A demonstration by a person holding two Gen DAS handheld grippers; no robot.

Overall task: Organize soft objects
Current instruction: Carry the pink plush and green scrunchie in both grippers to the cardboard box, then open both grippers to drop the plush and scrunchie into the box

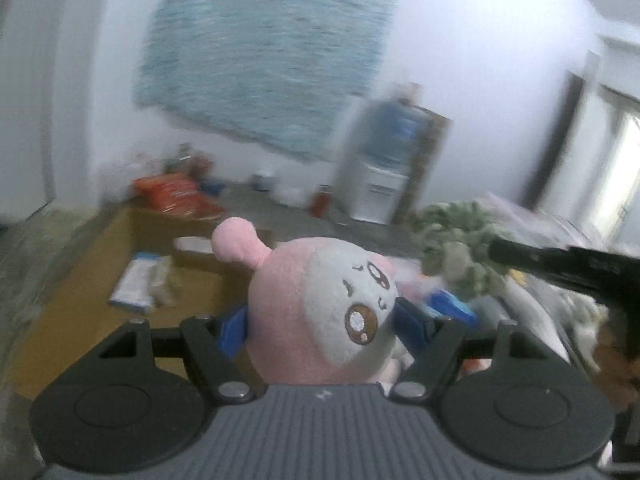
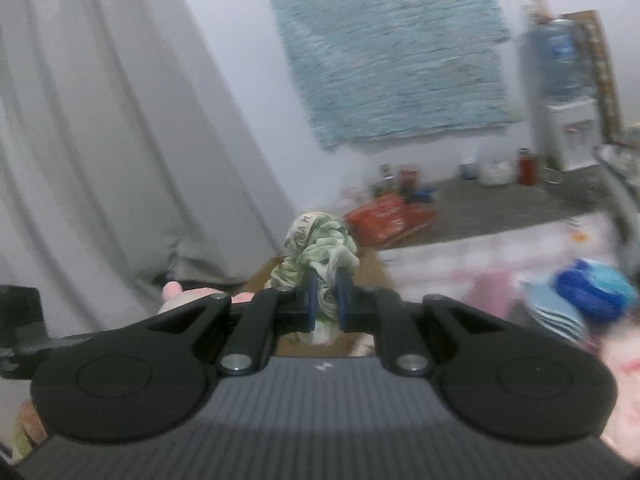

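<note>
A pink plush toy (image 1: 320, 312) with a grey face and one stubby ear fills the left wrist view, held up in the air. My left gripper (image 1: 332, 320) is shut on it, blue pads pressing both sides of its head. My right gripper (image 2: 325, 300) is shut on a bunched green and white cloth (image 2: 320, 248), which sticks up above the blue fingers (image 2: 311, 300). That same cloth (image 1: 460, 240) shows at the right of the left wrist view, with the right gripper's black body behind it. A bit of the pink toy (image 2: 180, 294) peeks over the right gripper's left arm.
An open cardboard box (image 1: 100, 272) with a white packet in it lies below at left. A bed with pink and white bedding (image 2: 500, 264) holds a blue soft thing (image 2: 596, 292). Orange packets (image 2: 384, 216), bottles and a water dispenser (image 2: 560, 92) stand by the far wall.
</note>
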